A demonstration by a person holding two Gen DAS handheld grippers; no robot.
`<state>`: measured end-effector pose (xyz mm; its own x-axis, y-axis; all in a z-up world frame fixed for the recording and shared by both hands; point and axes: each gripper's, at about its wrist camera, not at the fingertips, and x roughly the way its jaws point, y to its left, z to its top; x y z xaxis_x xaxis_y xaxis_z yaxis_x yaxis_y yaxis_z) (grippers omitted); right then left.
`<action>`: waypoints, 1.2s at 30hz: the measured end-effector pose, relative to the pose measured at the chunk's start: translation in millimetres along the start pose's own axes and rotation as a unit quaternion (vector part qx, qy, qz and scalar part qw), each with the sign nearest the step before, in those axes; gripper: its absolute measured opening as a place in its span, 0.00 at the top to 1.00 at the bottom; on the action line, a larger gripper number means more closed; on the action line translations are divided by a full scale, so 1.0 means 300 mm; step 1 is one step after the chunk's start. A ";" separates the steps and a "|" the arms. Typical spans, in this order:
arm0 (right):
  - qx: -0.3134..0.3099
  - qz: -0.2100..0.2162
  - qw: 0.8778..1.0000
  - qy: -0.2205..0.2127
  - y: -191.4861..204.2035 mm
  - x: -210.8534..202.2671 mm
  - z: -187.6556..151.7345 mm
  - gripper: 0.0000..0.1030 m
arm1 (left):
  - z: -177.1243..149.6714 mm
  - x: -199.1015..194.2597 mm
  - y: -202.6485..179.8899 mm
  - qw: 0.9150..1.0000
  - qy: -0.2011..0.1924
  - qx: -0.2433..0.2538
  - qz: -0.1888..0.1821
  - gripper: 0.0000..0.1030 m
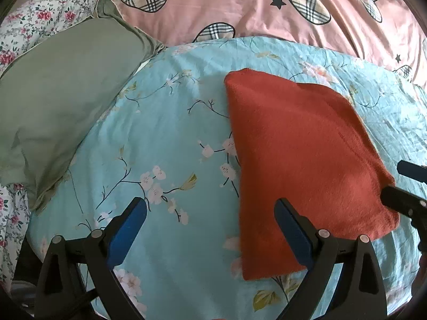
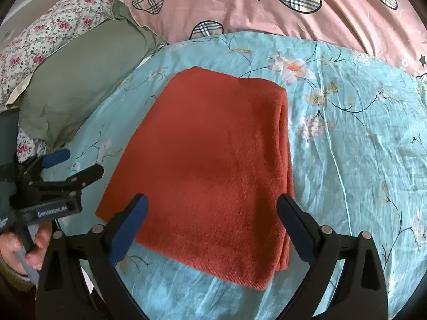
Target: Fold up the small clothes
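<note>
Between the blue pads of the right gripper (image 2: 210, 229), spread wide and holding nothing, lies the near part of the rust-red folded cloth (image 2: 210, 160); the right pad hangs over the cloth's stacked right-hand fold, the left pad over its near-left corner. Whether either pad touches the fabric cannot be told. The left gripper (image 1: 210, 232) is likewise released, its fingers wide apart; its right pad stands over the cloth's (image 1: 301, 160) left near part, its left pad over bare light-blue flowered sheet (image 1: 160, 133).

The cloth is a flat, layered rectangle lying on that sheet (image 2: 347, 146), with its layered edges showing along the right side and a clean fold line along the far edge. Bare blue sheet runs all round it, widest to the right. Off to the left, well apart from the cloth, sits a green pillow (image 2: 80, 85) on a small-flowered cover (image 2: 40, 40). Beyond the far edge of the sheet lies a pink quilt with plaid hearts (image 2: 293, 13).
</note>
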<state>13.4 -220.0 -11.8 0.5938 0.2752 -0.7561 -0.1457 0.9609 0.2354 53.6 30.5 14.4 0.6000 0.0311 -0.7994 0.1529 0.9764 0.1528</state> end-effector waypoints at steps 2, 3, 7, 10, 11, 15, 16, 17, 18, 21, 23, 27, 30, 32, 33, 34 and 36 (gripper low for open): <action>0.003 0.003 1.000 -0.001 -0.004 0.002 0.006 0.06 | 0.002 0.000 -0.002 1.000 -0.002 0.000 0.001 0.06; 0.004 0.004 1.000 -0.002 -0.003 0.000 0.007 0.06 | 0.002 0.000 -0.002 1.000 -0.002 0.000 0.002 0.06; 0.003 0.009 1.000 -0.005 0.008 -0.009 -0.003 0.05 | -0.002 -0.005 -0.005 1.000 -0.002 -0.002 0.004 0.05; 0.000 0.009 1.000 -0.005 0.015 -0.016 -0.013 0.05 | -0.005 -0.016 -0.005 1.000 -0.005 -0.004 0.005 0.05; 0.000 0.009 1.000 -0.005 0.013 -0.017 -0.015 0.05 | -0.007 -0.020 -0.005 1.000 -0.006 -0.005 0.006 0.05; 0.004 0.008 1.000 -0.005 0.017 -0.026 -0.026 0.04 | -0.012 -0.036 0.000 1.000 -0.014 -0.007 0.014 0.05; 0.004 0.007 1.000 -0.006 0.017 -0.029 -0.027 0.04 | -0.014 -0.039 0.001 1.000 -0.016 -0.009 0.018 0.05; 0.002 0.005 1.000 -0.006 0.017 -0.032 -0.028 0.04 | -0.014 -0.041 0.004 1.000 -0.016 -0.012 0.023 0.05; 0.001 0.004 1.000 -0.006 0.016 -0.035 -0.028 0.04 | -0.015 -0.040 0.007 0.999 -0.013 -0.015 0.027 0.05; 0.000 0.002 1.000 -0.009 0.012 -0.047 -0.029 0.04 | -0.018 -0.042 0.017 0.999 -0.011 -0.018 0.024 0.05; -0.001 0.001 1.000 -0.010 0.009 -0.054 -0.029 0.04 | -0.023 -0.054 0.020 0.999 -0.019 -0.021 0.027 0.05; -0.002 0.000 1.000 -0.013 0.011 -0.066 -0.033 0.03 | -0.029 -0.073 0.016 0.999 -0.027 -0.019 0.025 0.05; -0.004 0.000 1.000 -0.014 0.014 -0.069 -0.035 0.03 | -0.035 -0.083 0.013 0.999 -0.030 -0.017 0.022 0.05; -0.005 -0.001 1.000 -0.014 0.016 -0.070 -0.036 0.03 | -0.036 -0.086 0.015 0.999 -0.029 -0.019 0.020 0.05; -0.004 0.000 1.000 -0.015 0.016 -0.070 -0.036 0.02 | -0.036 -0.087 0.017 0.999 -0.029 -0.020 0.018 0.05; -0.004 0.000 1.000 -0.015 0.018 -0.070 -0.037 0.02 | -0.034 -0.087 0.021 0.999 -0.028 -0.022 0.017 0.05; -0.005 0.000 1.000 -0.016 0.020 -0.071 -0.036 0.02 | -0.033 -0.091 0.024 0.999 -0.030 -0.024 0.014 0.05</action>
<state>-8.6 -219.7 -0.9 0.6183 0.2749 -0.7362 -0.1533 0.9610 0.2302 30.5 39.0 31.5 0.6491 0.0478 -0.7592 0.0976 0.9845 0.1455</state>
